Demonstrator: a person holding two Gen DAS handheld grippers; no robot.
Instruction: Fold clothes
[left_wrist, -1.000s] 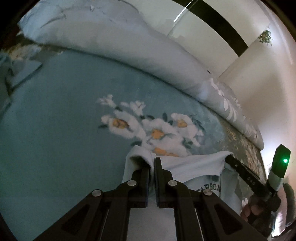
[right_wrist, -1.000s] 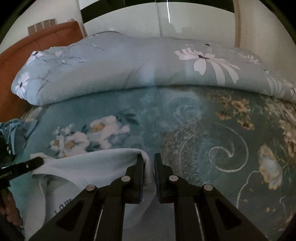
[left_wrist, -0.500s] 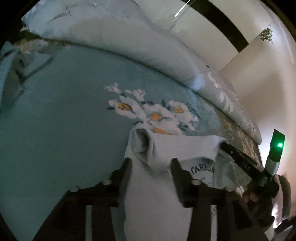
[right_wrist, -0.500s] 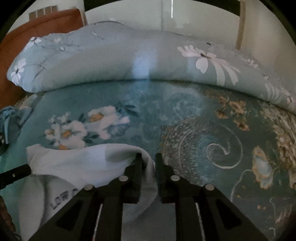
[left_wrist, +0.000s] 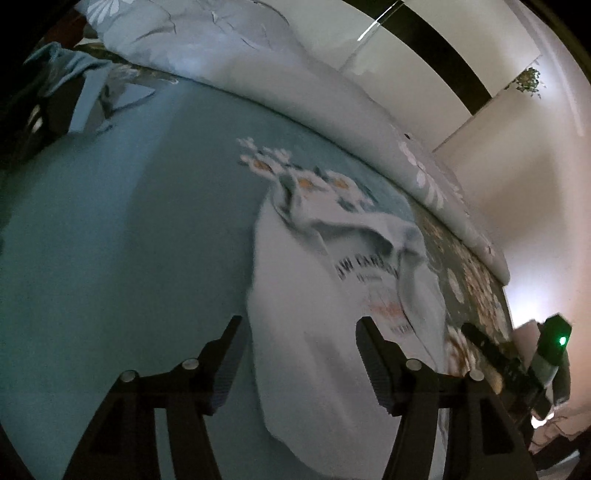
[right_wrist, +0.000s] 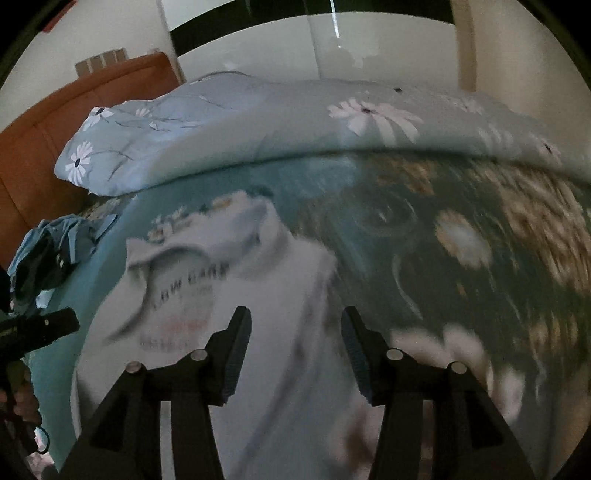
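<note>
A bed covered by a teal floral bedspread (left_wrist: 110, 229) fills both views, plain on one side and patterned with white flowers and scrolls on the other (right_wrist: 480, 258). Along its far edge lies a long rolled pale blue quilt (right_wrist: 277, 122) printed with white daisies, also seen in the left wrist view (left_wrist: 295, 85). Behind it stands an orange-brown wooden headboard (right_wrist: 48, 147), with a pale wall and a dark band above.

A white T-shirt (left_wrist: 314, 314) lies spread on the bedspread, its far end rumpled into folds over the cluster of white flowers, and dark blurred lettering shows on its chest. In the right wrist view the same T-shirt (right_wrist: 221, 314) reaches from the flowers toward the camera and passes under both fingers.

A crumpled blue garment (right_wrist: 55, 251) sits near the head of the bed, well apart from the T-shirt.

The left gripper (left_wrist: 299, 362) hangs above the near part of the T-shirt with its jaws spread wide, nothing between them. The right gripper (right_wrist: 293, 354) is likewise wide apart over the cloth and holds nothing. Each gripper appears at the edge of the other's view, the right one showing a small green light (left_wrist: 562, 340).
</note>
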